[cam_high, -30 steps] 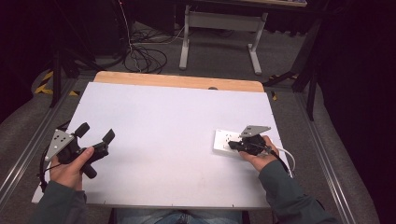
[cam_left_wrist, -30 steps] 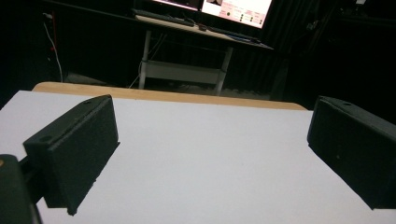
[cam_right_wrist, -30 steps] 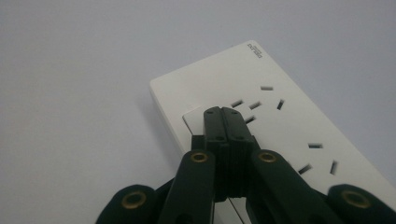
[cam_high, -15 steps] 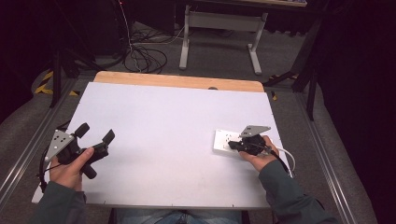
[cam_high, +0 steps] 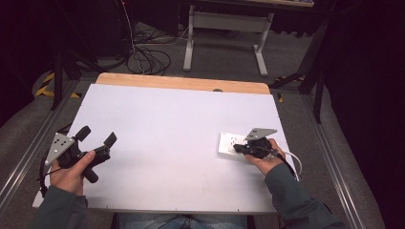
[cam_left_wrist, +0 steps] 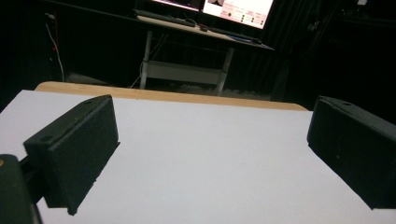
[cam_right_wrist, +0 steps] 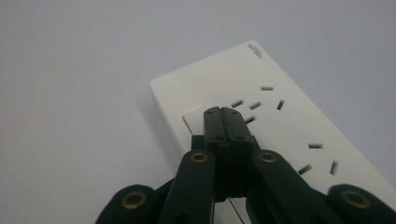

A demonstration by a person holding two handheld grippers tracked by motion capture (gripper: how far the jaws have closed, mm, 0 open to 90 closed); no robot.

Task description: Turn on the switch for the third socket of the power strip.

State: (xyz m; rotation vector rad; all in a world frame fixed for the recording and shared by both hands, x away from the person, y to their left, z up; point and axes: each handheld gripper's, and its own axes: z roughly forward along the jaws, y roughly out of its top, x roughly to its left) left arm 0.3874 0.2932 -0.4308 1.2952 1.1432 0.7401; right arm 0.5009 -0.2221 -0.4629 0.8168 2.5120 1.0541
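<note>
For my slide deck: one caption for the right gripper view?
Right tool, jaws shut together, tips resting over a raised button on a white power strip lying on the white table.

Left gripper (cam_left_wrist: pixel 210 154): I see my jaws wide apart, nothing between.
Table (cam_left_wrist: pixel 201 163): white, wooden far edge.
Background: monitor (cam_left_wrist: pixel 233 7) lit.

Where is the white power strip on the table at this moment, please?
In the high view the white power strip lies flat near the right edge of the white table, under the shut tips of the right gripper; the left gripper is far across the table.
</note>
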